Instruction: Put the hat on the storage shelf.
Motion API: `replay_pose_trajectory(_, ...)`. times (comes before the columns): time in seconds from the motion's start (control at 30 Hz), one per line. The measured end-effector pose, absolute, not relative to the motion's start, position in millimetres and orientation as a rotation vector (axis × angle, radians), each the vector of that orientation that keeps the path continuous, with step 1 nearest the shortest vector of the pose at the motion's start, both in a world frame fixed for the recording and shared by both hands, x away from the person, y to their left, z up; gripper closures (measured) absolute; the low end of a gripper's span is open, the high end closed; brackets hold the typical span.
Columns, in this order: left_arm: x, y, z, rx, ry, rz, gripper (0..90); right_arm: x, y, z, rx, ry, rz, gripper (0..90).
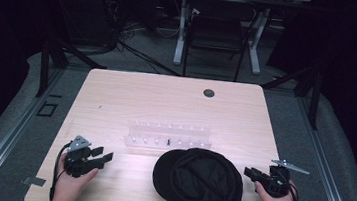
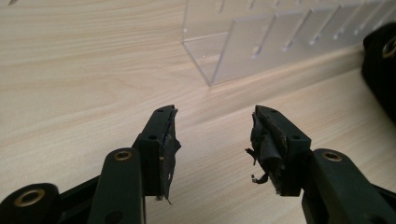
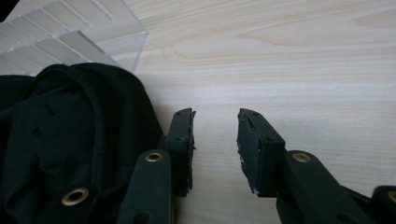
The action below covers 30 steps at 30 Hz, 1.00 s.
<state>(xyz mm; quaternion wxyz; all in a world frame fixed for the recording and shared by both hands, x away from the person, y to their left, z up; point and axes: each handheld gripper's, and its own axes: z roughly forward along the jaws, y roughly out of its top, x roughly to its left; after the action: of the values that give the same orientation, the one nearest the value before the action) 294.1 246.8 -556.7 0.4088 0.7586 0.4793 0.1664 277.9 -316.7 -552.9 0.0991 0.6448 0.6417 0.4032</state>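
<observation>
A black cap [image 1: 200,183] is lying on the near part of the table [image 1: 117,94], between the 2 grippers and touching neither. The left gripper [image 1: 105,156] is resting low over the wood at the near left, well apart from the cap, its jaws standing wide apart with nothing between them; in the left gripper view the gripper [image 2: 212,135] is pointing past the end of a clear rack [image 2: 243,42]. The right gripper [image 1: 248,171] is sitting just beside the cap's right edge, and in the right gripper view its jaws [image 3: 215,135] are gaping over bare wood, with the cap [image 3: 65,140] lying just left of the left jaw. The rack [image 1: 168,135] is standing just behind the cap, mid-table.
</observation>
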Motion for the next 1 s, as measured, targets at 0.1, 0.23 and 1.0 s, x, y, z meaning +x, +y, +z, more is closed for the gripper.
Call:
replay_pose_trajectory(0.1,295,237,-558,1.957,1.173,0.435,50.7,278,-314,-553,1.912,1.914,1.185,64.4)
replay_pose_trajectory(0.23,293,232,-558,1.98,1.155,0.424,51.5,276,-313,-553,1.932,1.924,1.187,63.6)
replay_pose_trajectory(1.0,287,231,-554,1.956,1.144,0.421,52.3,247,-289,-541,2.059,2.081,1.107,80.4)
